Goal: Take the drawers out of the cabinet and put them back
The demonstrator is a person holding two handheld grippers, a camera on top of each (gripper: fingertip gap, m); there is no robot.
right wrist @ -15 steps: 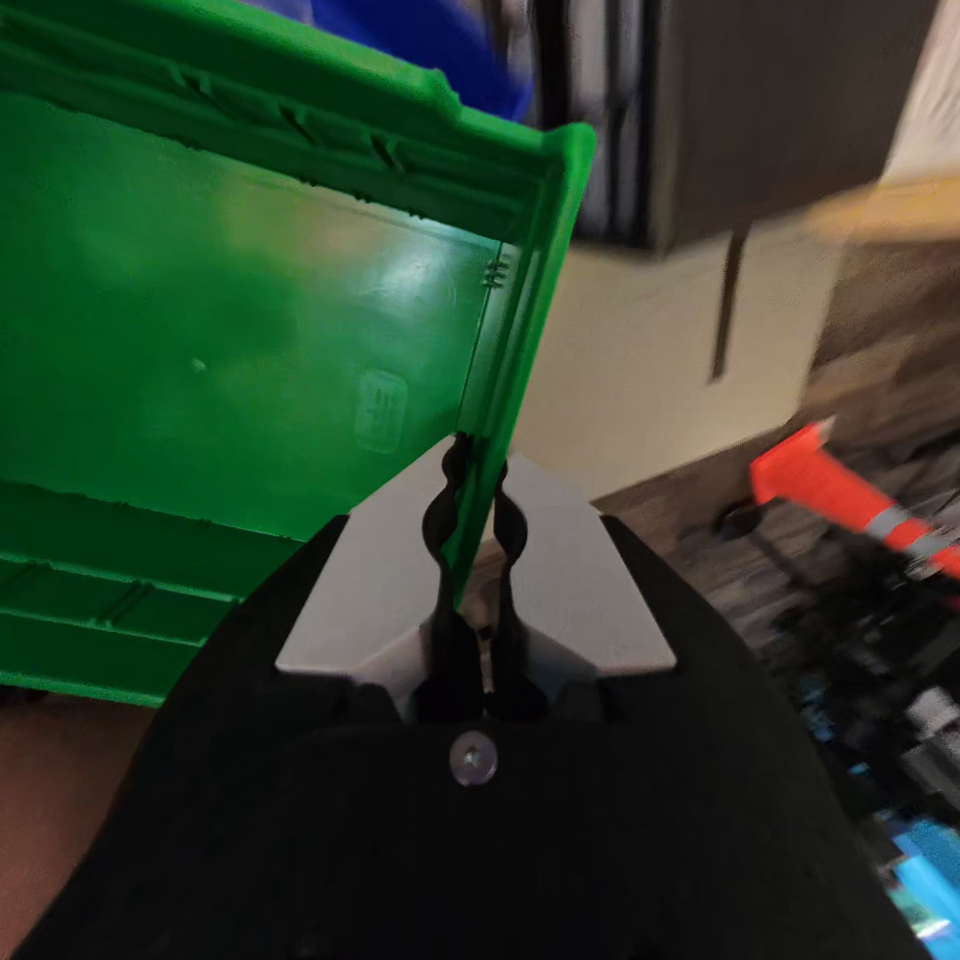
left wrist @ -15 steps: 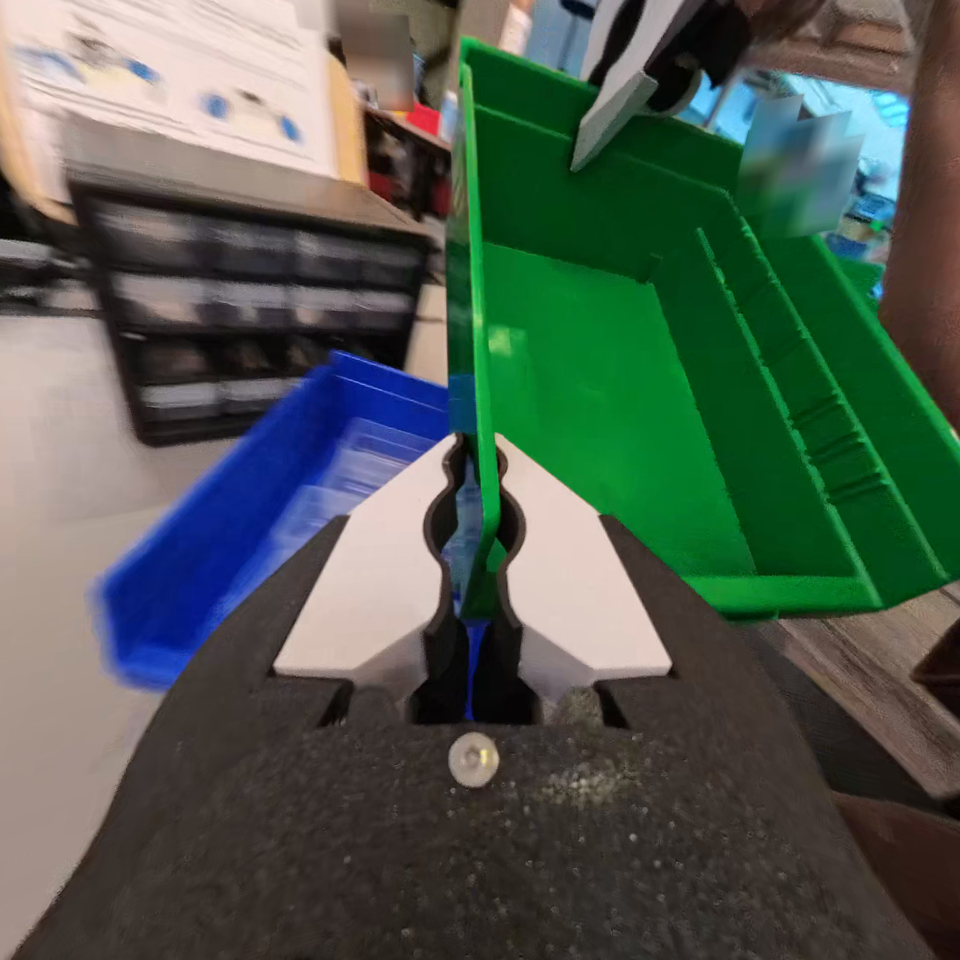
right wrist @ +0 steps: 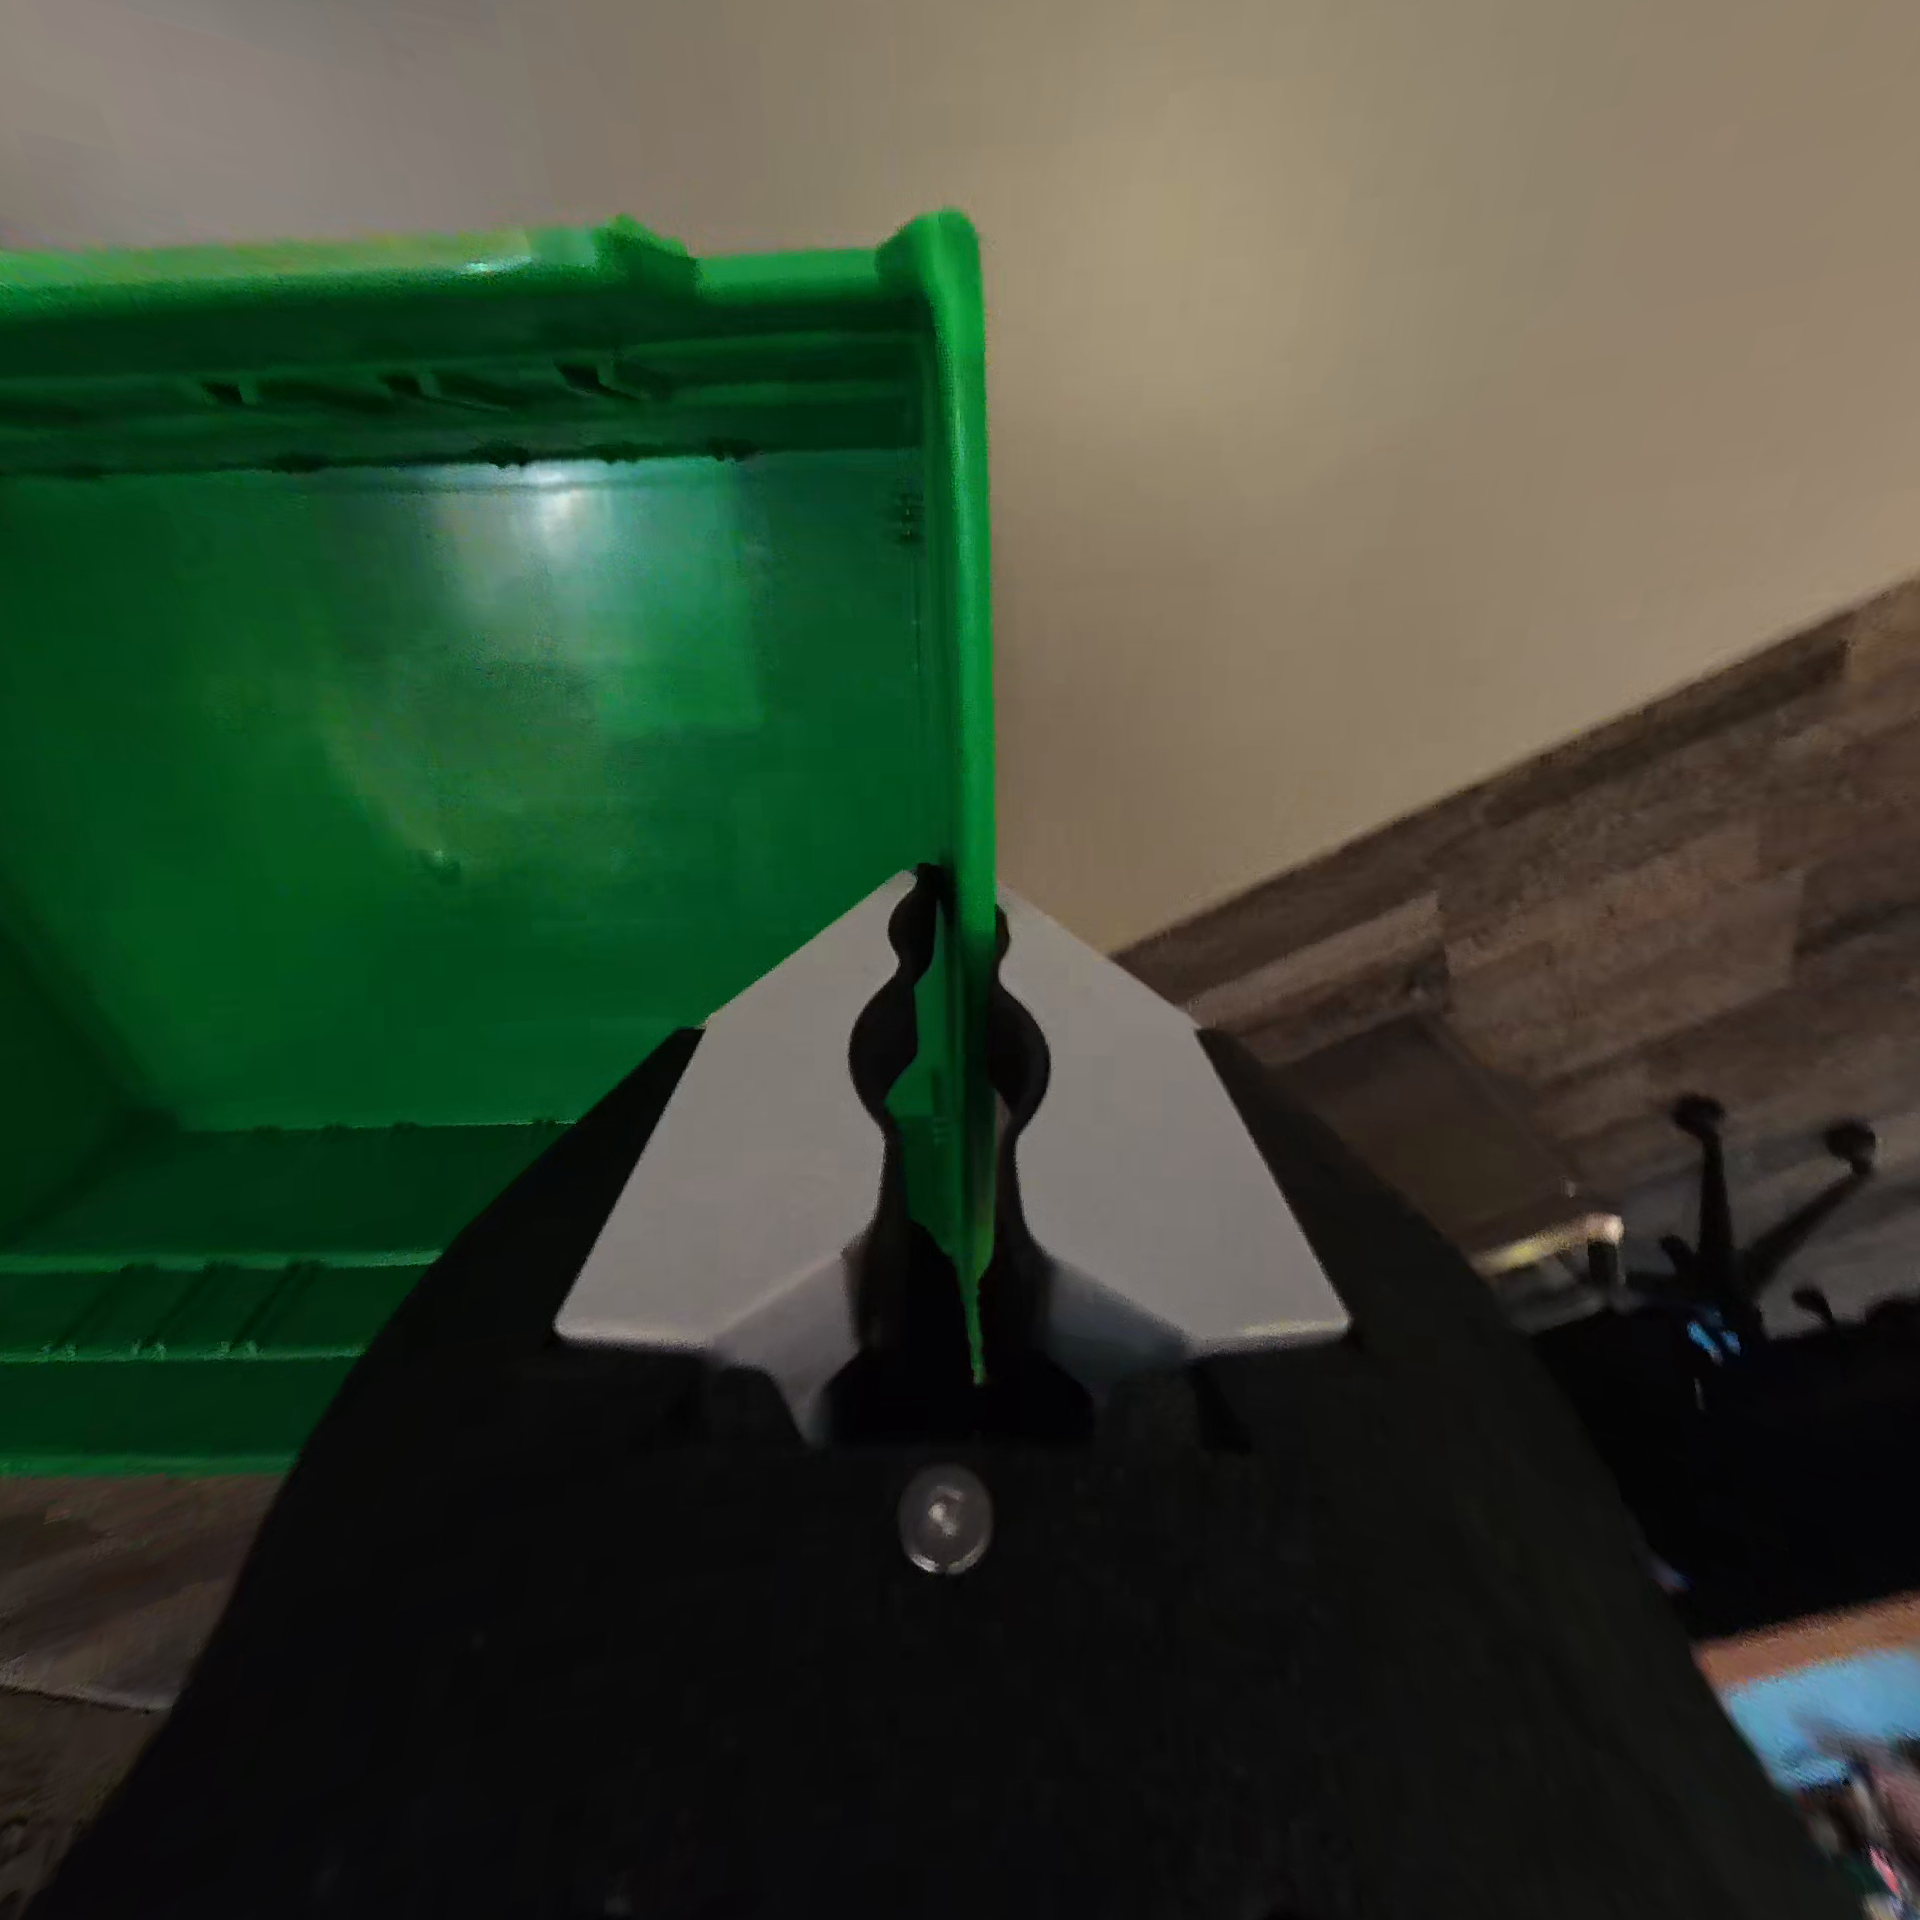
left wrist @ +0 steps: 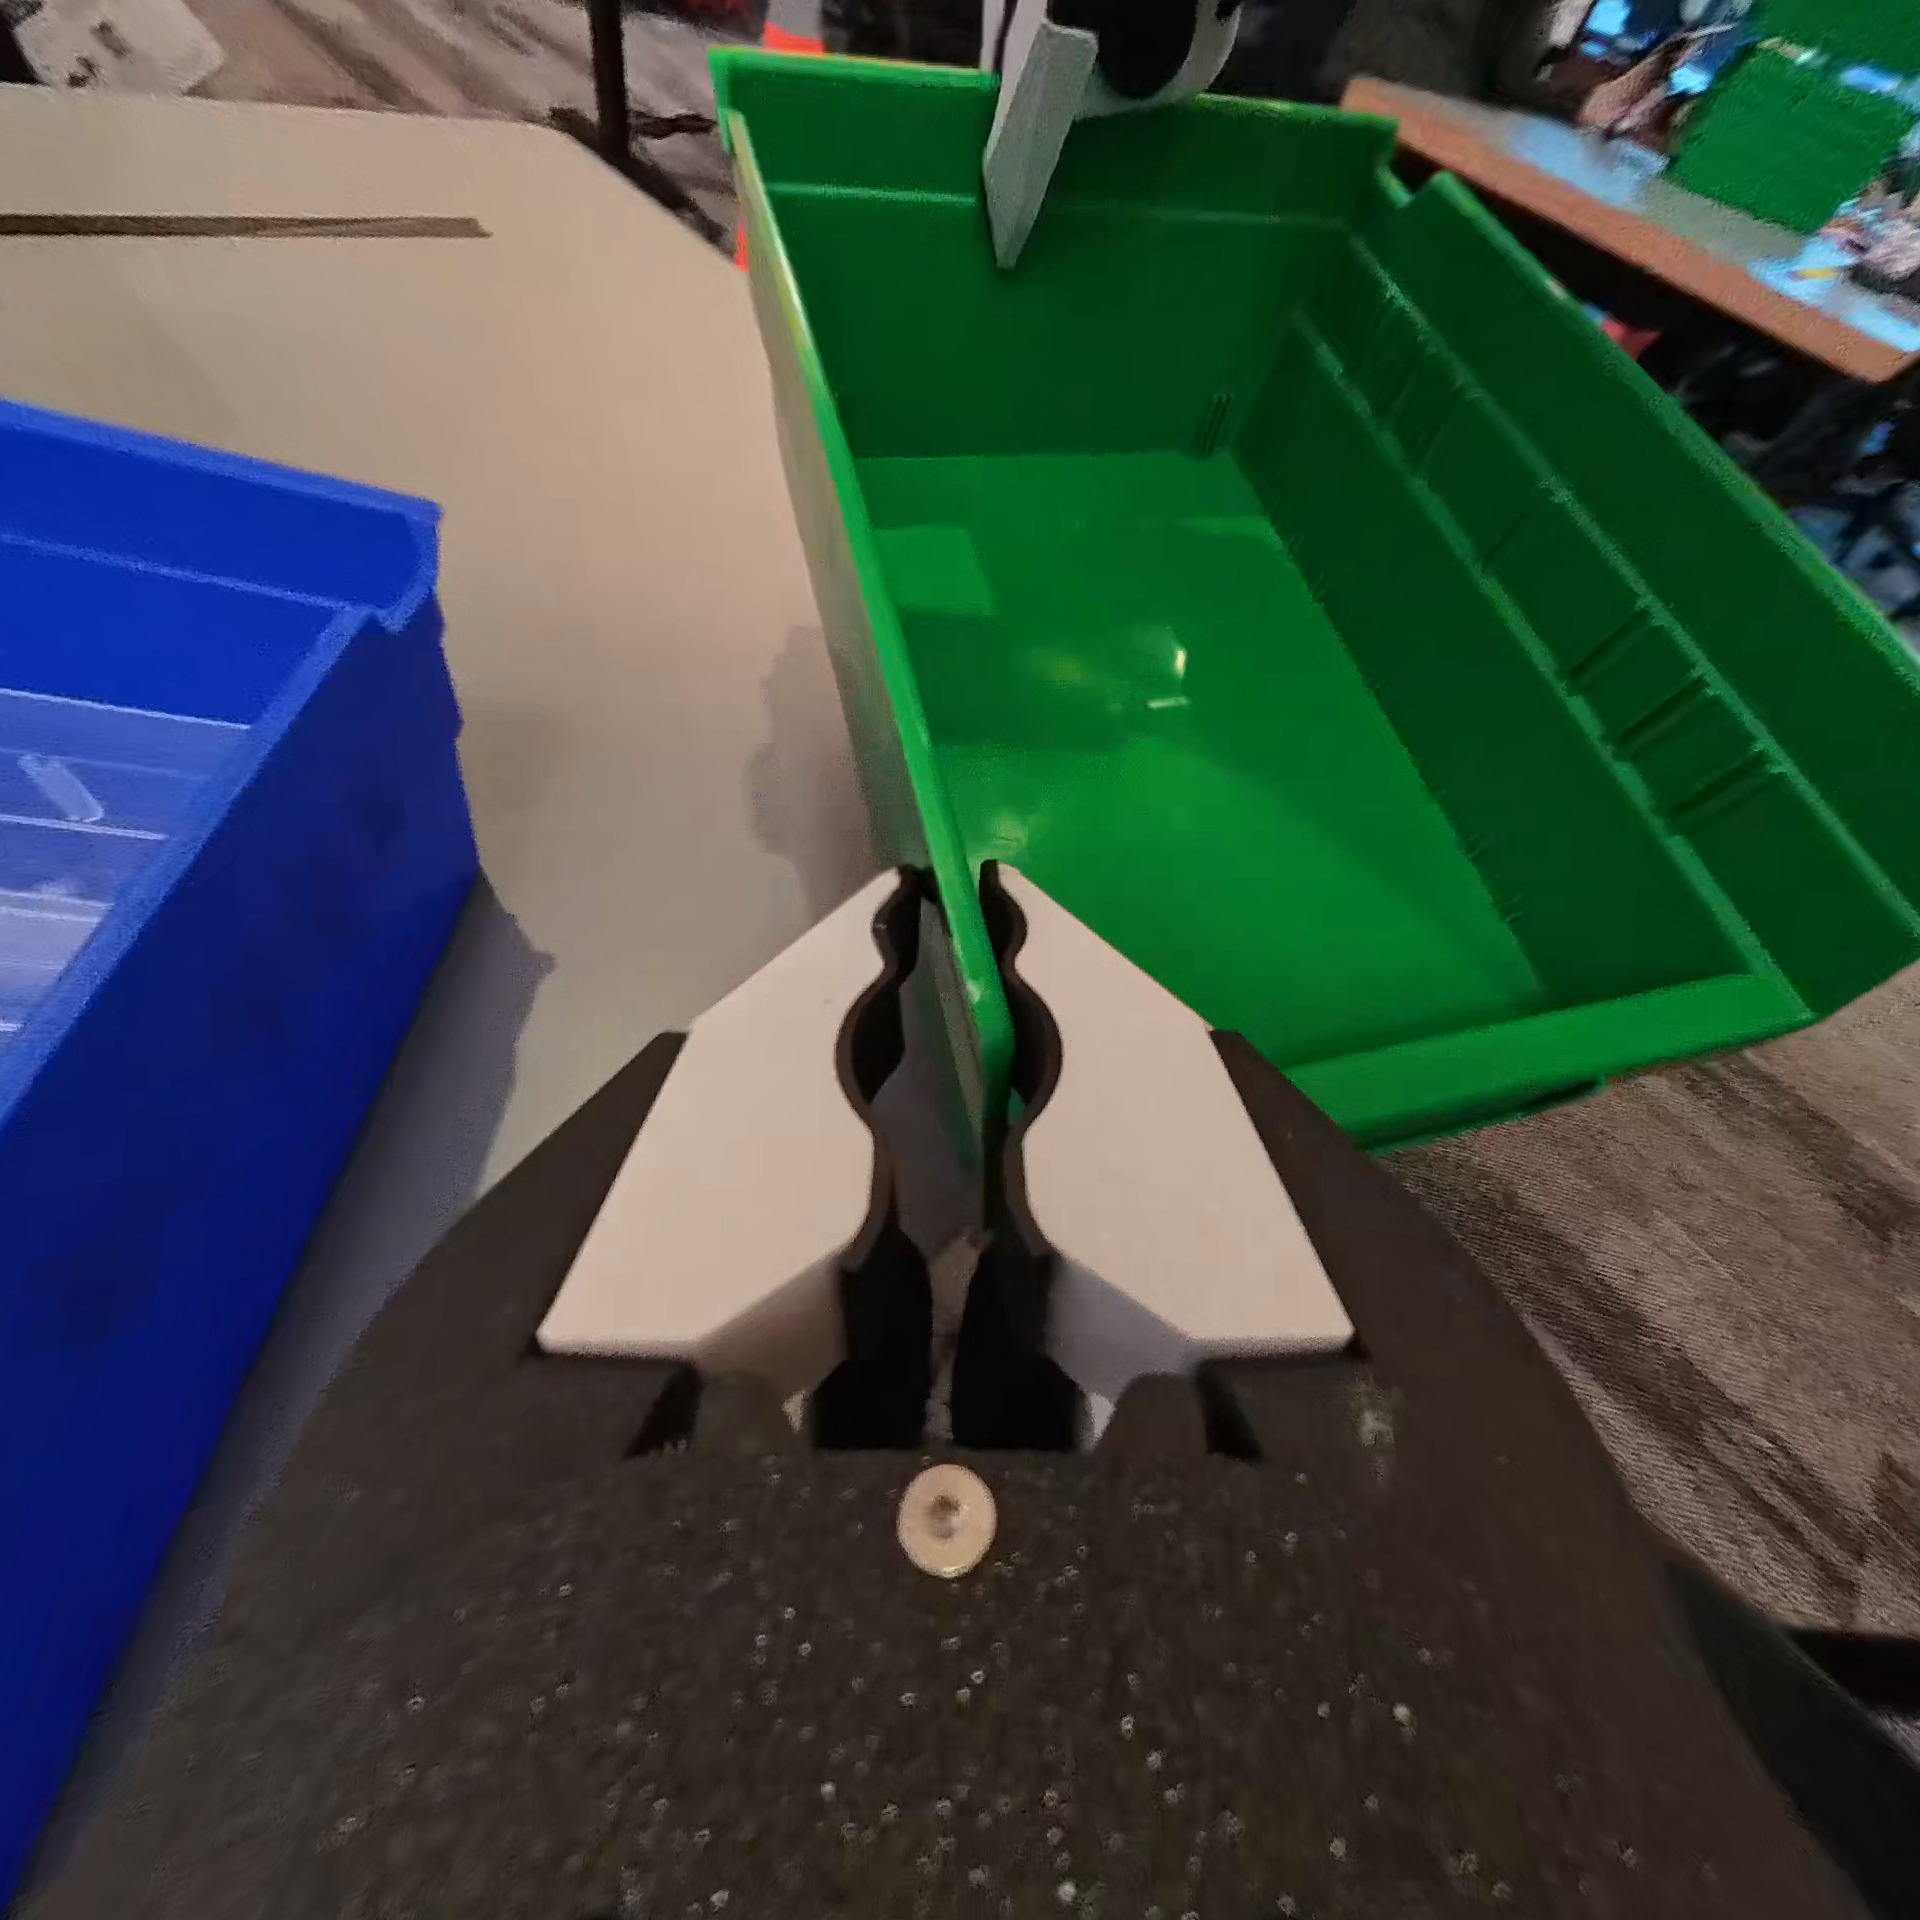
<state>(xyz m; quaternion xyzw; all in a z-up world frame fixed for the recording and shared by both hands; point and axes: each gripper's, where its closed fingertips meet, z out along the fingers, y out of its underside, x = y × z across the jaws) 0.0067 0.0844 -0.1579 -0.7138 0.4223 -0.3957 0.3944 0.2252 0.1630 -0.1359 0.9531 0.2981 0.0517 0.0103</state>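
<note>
Left tongs (left wrist: 951, 883) and right tongs (right wrist: 956, 883) clamp opposite walls, green drawer (left wrist: 1195, 748).

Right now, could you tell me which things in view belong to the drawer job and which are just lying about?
Job:
green drawer
blue drawer
left gripper, shut on the green drawer's wall
right gripper, shut on another wall

Lying about:
chair base
wooden table with clutter

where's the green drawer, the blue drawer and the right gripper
green drawer (left wrist: 1195, 790), left wrist view, on its inside floor
blue drawer (left wrist: 260, 935), left wrist view, on its outer side wall
right gripper (right wrist: 951, 894), right wrist view, between its fingers, shut on the green drawer's wall
</note>
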